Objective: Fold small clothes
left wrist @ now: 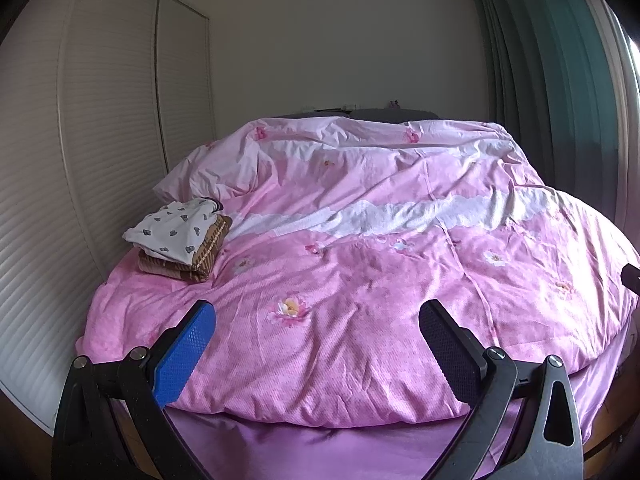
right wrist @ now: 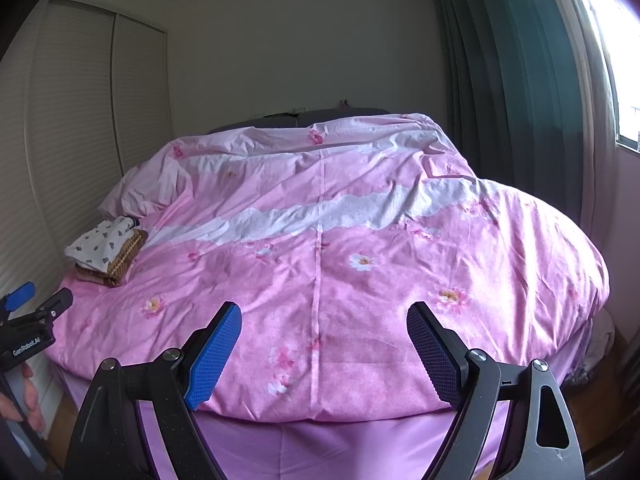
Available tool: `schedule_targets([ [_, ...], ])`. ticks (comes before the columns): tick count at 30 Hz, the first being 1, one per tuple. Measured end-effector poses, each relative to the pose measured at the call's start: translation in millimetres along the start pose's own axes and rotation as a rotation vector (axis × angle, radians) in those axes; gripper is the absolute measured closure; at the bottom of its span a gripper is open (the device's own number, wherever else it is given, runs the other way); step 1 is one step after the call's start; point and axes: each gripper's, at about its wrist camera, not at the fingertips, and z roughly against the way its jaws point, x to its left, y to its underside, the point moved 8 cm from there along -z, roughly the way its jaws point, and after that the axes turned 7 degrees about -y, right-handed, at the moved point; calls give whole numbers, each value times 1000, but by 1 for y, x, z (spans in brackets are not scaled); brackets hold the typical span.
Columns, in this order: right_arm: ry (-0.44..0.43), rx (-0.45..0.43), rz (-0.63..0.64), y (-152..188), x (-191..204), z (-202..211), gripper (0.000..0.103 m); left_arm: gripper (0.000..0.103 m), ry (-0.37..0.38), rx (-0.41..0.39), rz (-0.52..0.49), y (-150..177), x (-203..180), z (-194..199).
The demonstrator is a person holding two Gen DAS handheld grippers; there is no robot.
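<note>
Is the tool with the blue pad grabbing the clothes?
No, the left tool is open over the pink quilt, away from the folded clothes.

A bedroom in a home. Shown by a wide bed (right wrist: pixel 280 440) under a pink flowered quilt (right wrist: pixel 340 248), with a pillow (right wrist: pixel 140 192) at the far left corner and a dark headboard (right wrist: pixel 340 114) against the plain wall. Along the left side, pale slatted wardrobe doors (left wrist: pixel 100 128); along the right side, long green curtains (right wrist: pixel 508 80) next to a bright window (right wrist: pixel 616 60). Near the left edge of the bed, a small stack of folded clothes (left wrist: pixel 180 240).
</note>
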Motion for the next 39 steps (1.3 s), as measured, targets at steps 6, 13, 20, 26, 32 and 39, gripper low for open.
schedule_targets([
  [6, -1, 1, -1, -1, -1, -1, 17, 0, 2, 0, -5, 0, -1, 0],
  [13, -1, 0, -1, 0, 0, 0, 17, 0, 5, 0, -2, -1, -2, -1],
  [20, -1, 2, -3, 0, 0, -1, 17, 0, 7, 6, -6, -1, -4, -1],
  [26, 0, 2, -5, 2, 1, -1, 17, 0, 23, 33, -7, 1, -5, -9],
  [32, 1, 2, -5, 2, 2, -1, 17, 0, 30, 41, 2, 4, -5, -11],
  [39, -6, 26, -16, 6, 7, -12, 17, 0, 45, 36, 49, 5, 0, -13],
])
